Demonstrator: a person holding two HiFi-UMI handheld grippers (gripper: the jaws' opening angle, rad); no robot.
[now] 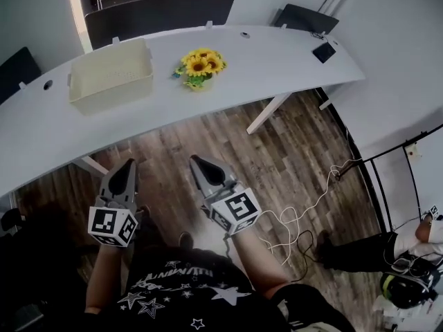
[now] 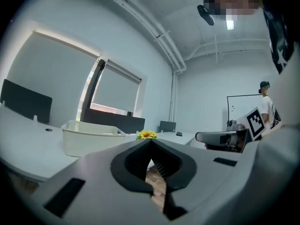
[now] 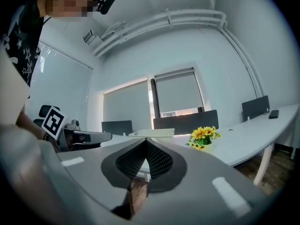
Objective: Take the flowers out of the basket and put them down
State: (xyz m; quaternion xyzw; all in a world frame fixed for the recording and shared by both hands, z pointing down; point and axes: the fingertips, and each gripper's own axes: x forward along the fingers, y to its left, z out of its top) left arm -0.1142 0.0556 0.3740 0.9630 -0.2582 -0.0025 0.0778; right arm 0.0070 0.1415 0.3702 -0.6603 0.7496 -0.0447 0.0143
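Note:
A bunch of yellow sunflowers [image 1: 199, 68] lies on the white curved table [image 1: 277, 68], to the right of the cream plastic basket [image 1: 111, 75], which looks empty. The flowers [image 3: 204, 137] also show in the right gripper view, and small in the left gripper view as flowers [image 2: 146, 134] beside the basket [image 2: 89, 137]. Both grippers are held well back from the table, over the wooden floor, near the person's body. My left gripper [image 1: 127, 164] is shut with nothing in it. My right gripper [image 1: 196, 161] is shut and empty too.
Dark chairs [image 1: 159, 12] stand behind the table by the window. A dark phone-like object [image 1: 323, 52] lies at the table's right end. White cables [image 1: 304, 213] trail over the wooden floor, and another person [image 1: 408, 254] is at the lower right.

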